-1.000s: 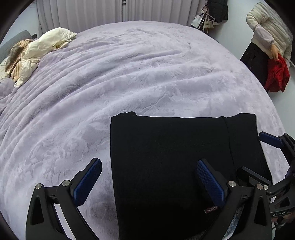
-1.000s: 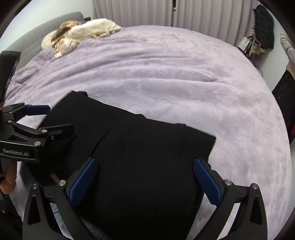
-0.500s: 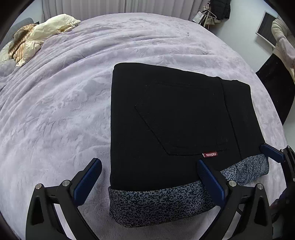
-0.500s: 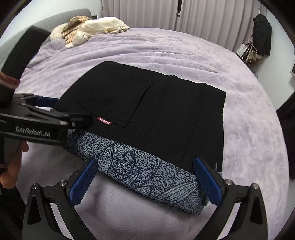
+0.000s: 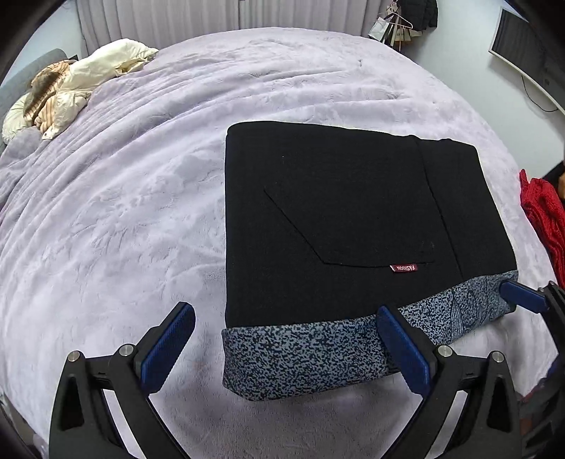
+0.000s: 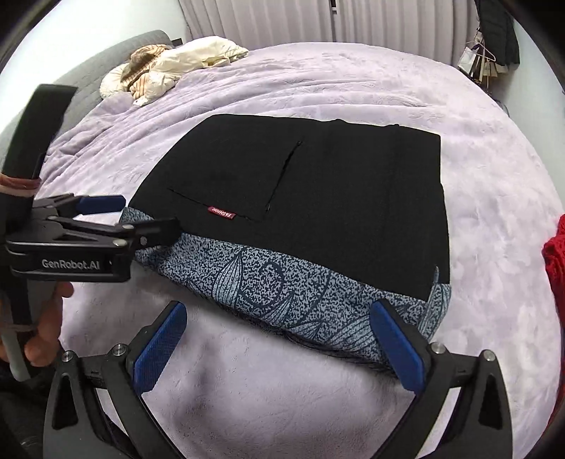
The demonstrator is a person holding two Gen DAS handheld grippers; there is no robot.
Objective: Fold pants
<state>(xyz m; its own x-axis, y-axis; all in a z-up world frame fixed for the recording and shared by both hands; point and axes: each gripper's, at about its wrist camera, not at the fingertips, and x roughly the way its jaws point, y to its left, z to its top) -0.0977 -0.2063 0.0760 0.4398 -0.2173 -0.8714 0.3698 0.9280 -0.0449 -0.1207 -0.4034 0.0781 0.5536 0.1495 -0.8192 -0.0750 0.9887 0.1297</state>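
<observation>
The black pants [image 5: 339, 219] lie folded into a flat rectangle on the lavender bed cover [image 5: 123, 219], with a speckled blue-grey waistband [image 5: 303, 356] along the near edge and a small red label [image 5: 403, 268]. They also show in the right wrist view [image 6: 335, 197]. My left gripper [image 5: 286, 349] is open and empty, just short of the waistband's left end. My right gripper [image 6: 279, 346] is open and empty, just short of the waistband's right part. The left gripper also shows in the right wrist view [image 6: 102, 219], beside the pants' left corner.
A cream jacket and striped cloth [image 5: 67, 88] are heaped at the far left of the bed. A red garment [image 5: 543, 219] lies at the bed's right edge. Curtains [image 5: 197, 17] and hanging bags [image 5: 395, 24] stand behind the bed.
Both grippers have drawn back from over the pants toward the near edge. The waistband and red label came into view. The person with the red cloth has left the left wrist view.
</observation>
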